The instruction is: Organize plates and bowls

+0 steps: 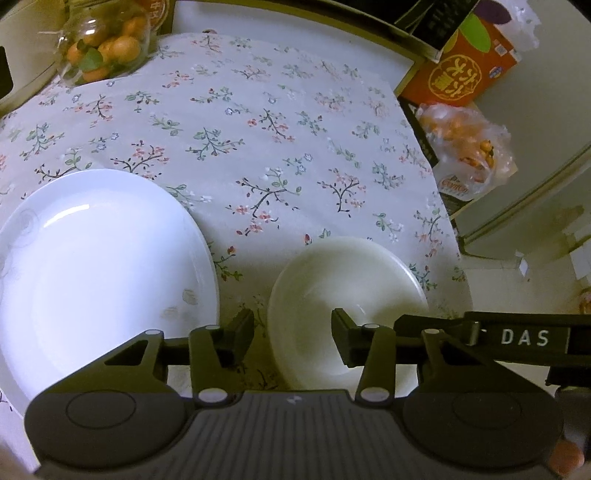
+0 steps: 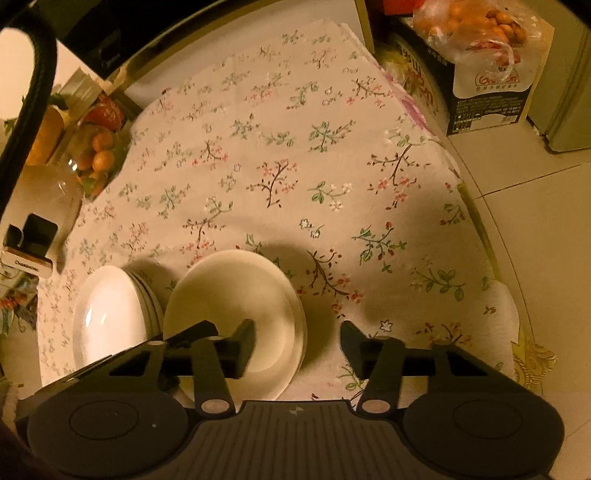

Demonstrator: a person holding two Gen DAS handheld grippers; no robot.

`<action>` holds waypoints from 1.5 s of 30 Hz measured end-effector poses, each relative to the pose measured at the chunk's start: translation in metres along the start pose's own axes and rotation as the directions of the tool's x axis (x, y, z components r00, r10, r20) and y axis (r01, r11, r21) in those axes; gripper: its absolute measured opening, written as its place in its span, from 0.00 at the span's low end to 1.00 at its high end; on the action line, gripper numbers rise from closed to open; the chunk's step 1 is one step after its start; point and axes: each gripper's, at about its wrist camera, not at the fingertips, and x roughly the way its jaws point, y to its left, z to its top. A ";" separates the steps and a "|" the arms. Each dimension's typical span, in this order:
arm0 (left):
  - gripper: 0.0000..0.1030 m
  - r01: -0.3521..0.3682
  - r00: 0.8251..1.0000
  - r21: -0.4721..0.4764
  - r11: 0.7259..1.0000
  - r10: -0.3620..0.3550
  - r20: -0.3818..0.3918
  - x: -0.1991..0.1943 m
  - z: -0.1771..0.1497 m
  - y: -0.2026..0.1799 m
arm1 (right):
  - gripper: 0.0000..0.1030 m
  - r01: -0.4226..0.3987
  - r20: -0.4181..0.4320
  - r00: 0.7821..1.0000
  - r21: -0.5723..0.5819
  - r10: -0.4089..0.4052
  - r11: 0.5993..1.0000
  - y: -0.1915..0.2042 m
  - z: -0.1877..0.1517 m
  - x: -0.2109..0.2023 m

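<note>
A cream bowl [image 1: 351, 288] sits on the floral tablecloth, with a second rim showing under it in the right wrist view, where the bowl [image 2: 229, 306] lies low and centre. Beside it lies a white plate [image 1: 92, 266], seen as a stack of plates [image 2: 107, 321]. My left gripper [image 1: 293, 328] is open and straddles the bowl's left rim, one finger outside and one inside. My right gripper [image 2: 297, 339] is open across the opposite rim, its left finger inside the bowl and its right finger over the cloth. Its black side bar marked DAS [image 1: 521, 338] shows in the left wrist view.
A glass bowl of oranges [image 1: 107, 48] stands at the table's far left corner. Red and dark cartons [image 1: 461, 70] and a bag of oranges [image 2: 476, 33] sit on the floor past the table's right edge [image 2: 476, 221]. A black cable [image 2: 33, 92] and a small white device [image 2: 31, 243] are at the left.
</note>
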 end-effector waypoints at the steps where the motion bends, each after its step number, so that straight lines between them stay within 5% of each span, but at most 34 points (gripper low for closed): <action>1: 0.38 -0.005 1.000 0.006 1.000 0.005 -0.003 0.001 0.000 -0.001 | 0.41 0.004 -0.005 1.000 -0.004 -0.004 1.000 0.001 0.000 0.002; 16: 0.16 -0.095 0.995 0.133 0.987 0.090 0.038 0.015 -0.001 -0.012 | 0.33 0.036 -0.031 0.999 -0.040 -0.037 0.999 0.012 0.001 0.015; 31: 0.14 -0.104 0.993 0.206 0.973 0.091 0.075 0.011 -0.002 -0.019 | 0.27 0.067 -0.017 0.998 -0.048 -0.068 0.997 0.015 -0.001 0.016; 45: 0.13 -0.074 0.995 0.178 0.981 0.061 0.077 0.006 0.000 -0.019 | 0.27 0.063 0.019 0.998 -0.039 -0.063 0.997 0.014 0.000 0.008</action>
